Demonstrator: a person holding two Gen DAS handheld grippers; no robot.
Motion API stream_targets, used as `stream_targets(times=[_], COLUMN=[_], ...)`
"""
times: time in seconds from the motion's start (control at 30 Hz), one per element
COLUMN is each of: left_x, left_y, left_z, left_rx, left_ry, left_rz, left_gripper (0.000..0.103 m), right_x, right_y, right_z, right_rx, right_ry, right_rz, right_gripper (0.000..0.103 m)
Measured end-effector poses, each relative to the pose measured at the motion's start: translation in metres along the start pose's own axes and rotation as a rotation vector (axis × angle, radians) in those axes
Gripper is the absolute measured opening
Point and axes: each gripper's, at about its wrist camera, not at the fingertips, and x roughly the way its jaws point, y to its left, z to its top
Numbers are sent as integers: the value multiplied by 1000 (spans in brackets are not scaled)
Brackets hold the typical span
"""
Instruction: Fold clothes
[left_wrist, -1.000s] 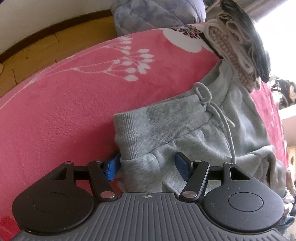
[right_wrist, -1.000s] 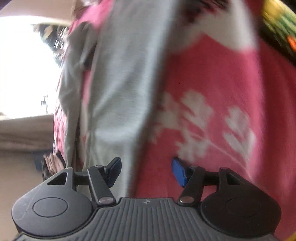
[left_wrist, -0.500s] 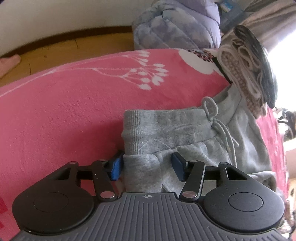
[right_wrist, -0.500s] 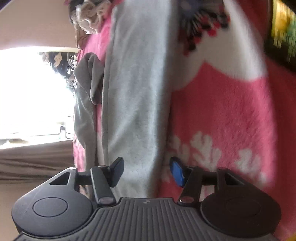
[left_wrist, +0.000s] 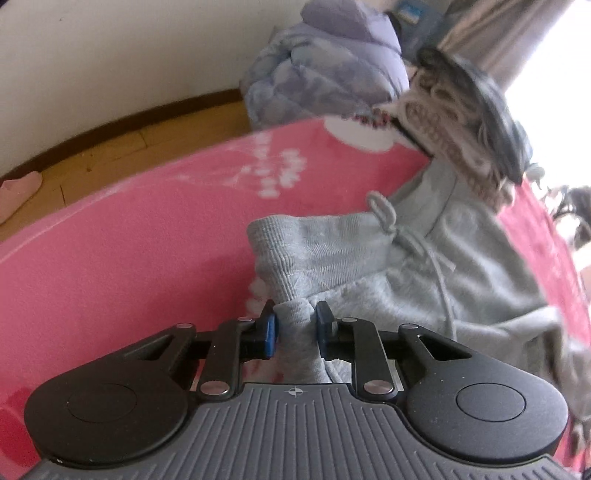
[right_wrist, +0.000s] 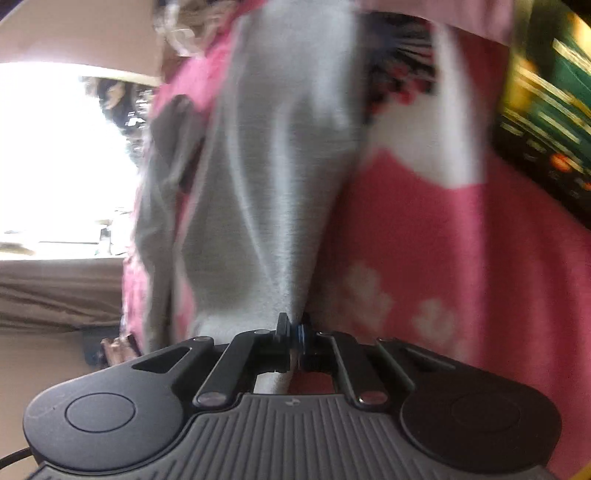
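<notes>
Grey sweatpants (left_wrist: 436, 266) lie on a pink flowered blanket (left_wrist: 129, 251). Their ribbed waistband (left_wrist: 317, 247) and drawstring (left_wrist: 413, 240) face the left wrist view. My left gripper (left_wrist: 295, 326) is shut on a bunched fold of the pants just below the waistband corner, lifting it. In the right wrist view a long grey pant leg (right_wrist: 280, 177) runs away from the camera. My right gripper (right_wrist: 293, 332) is shut on its near end, the fabric pulled taut. The right wrist view is blurred.
A stack of folded clothes (left_wrist: 465, 125) sits on the blanket beyond the pants. A bluish quilted bundle (left_wrist: 325, 77) lies past the blanket's edge, by a wooden floor (left_wrist: 110, 155). A dark green box (right_wrist: 546, 122) is at the right in the right wrist view.
Both grippers were open around the grey fabric; both have closed on it. The waistband corner has been pinched and raised, and the pant leg has been drawn taut.
</notes>
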Motion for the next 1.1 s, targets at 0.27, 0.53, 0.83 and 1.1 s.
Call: stream_targets(times=[0.27, 0.53, 0.83, 1.1], left_x=[14, -5, 5, -40], left_y=[19, -6, -1, 8], left_z=[-5, -12, -12, -4], left_rx=[-107, -1, 74, 114], left_ry=[64, -44, -8, -100], left_rz=[-30, 22, 64, 104], left_gripper=[38, 13, 38, 50], right_x=[2, -1, -2, -49], right_y=[-2, 9, -4, 29], right_z=[2, -17, -4, 5], right_rx=[-18, -167, -111, -371], right_ry=[73, 74, 92, -105], right_rz=[48, -35, -30, -182], right_gripper=[41, 4, 27, 43])
